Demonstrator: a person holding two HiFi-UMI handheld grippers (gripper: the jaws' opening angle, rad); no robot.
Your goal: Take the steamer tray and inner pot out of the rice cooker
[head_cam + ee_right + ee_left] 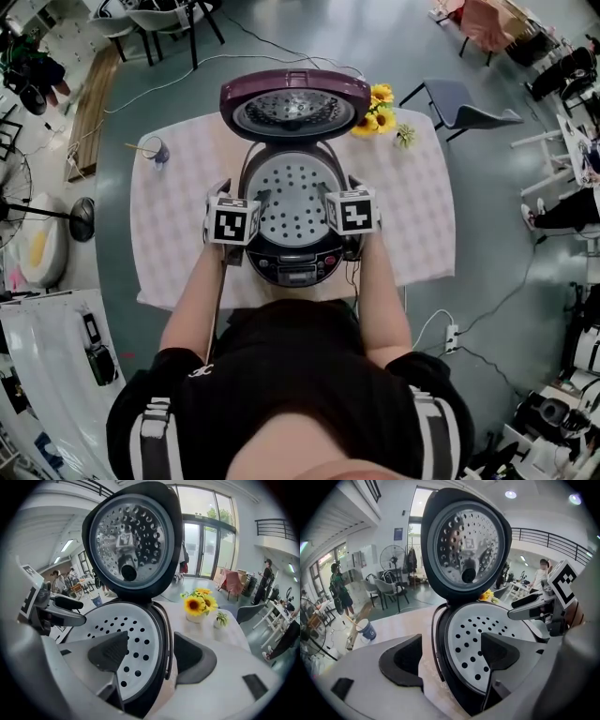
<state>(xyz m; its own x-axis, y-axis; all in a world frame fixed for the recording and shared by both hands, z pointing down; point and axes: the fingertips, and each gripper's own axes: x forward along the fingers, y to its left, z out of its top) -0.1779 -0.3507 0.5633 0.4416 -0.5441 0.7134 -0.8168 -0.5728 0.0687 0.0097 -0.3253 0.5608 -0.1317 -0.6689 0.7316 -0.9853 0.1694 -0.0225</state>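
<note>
Two hand-held grippers: the left hand-held gripper (242, 192) and the right hand-held gripper (339, 187) flank the rice cooker (295, 267) at the centre of the head view. Both have their jaws spread wide and grip nothing.
Left jaws: one hangs over the left edge of the steamer tray (468, 634) and the other outside the cooker wall, above the bench (187, 244). Straddling the rim like this looks like lining up a pinch on the tray's edge.
Right jaws: the mirror of that on the right rim, one over the tray and one outside.
Steamer tray: it sits level in the cooker's mouth, holes up, not yet lifted.
Inner pot: hidden beneath the tray, so the tray probably has to come out first.
Lid (295, 103): it stands open at the back, upper centre of the frame, and leaves the way straight up free.
Farther off: sunflowers (380, 108) just right of the lid and a cup (155, 150) at the bench's upper left. Neither blocks a lift.
</note>
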